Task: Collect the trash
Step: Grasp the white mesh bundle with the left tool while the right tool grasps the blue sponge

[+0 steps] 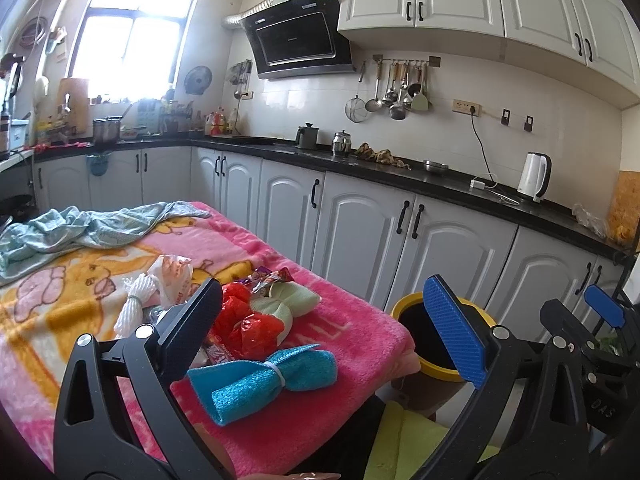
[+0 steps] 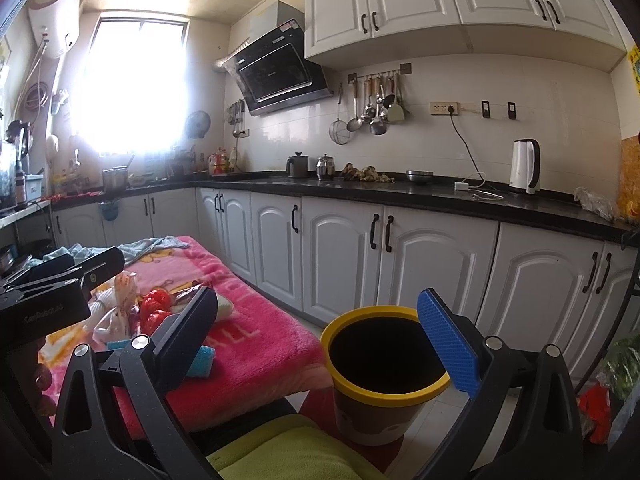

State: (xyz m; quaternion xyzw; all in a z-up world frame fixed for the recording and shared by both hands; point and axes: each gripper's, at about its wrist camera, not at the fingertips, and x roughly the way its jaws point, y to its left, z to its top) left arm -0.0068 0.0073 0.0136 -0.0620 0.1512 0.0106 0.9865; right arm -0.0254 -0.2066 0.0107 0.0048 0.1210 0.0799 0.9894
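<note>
A pile of trash lies on the pink blanket (image 1: 352,332): a red crumpled wrapper (image 1: 244,324), a white plastic bag (image 1: 174,276), a purple snack wrapper (image 1: 268,276) and a white net (image 1: 134,304). My left gripper (image 1: 324,328) is open and empty, above the pile's near side. A yellow-rimmed bin (image 2: 384,360) stands on the floor right of the table. My right gripper (image 2: 320,340) is open and empty, above the bin's left rim. The red wrapper (image 2: 156,308) and white bag (image 2: 120,300) also show in the right wrist view.
A blue tied cloth (image 1: 264,376) and a pale green tied cloth (image 1: 292,300) lie by the trash. A light blue garment (image 1: 80,232) lies at the table's far end. White cabinets (image 2: 400,248) with a black counter run behind. A yellow-green cushion (image 2: 288,452) is below.
</note>
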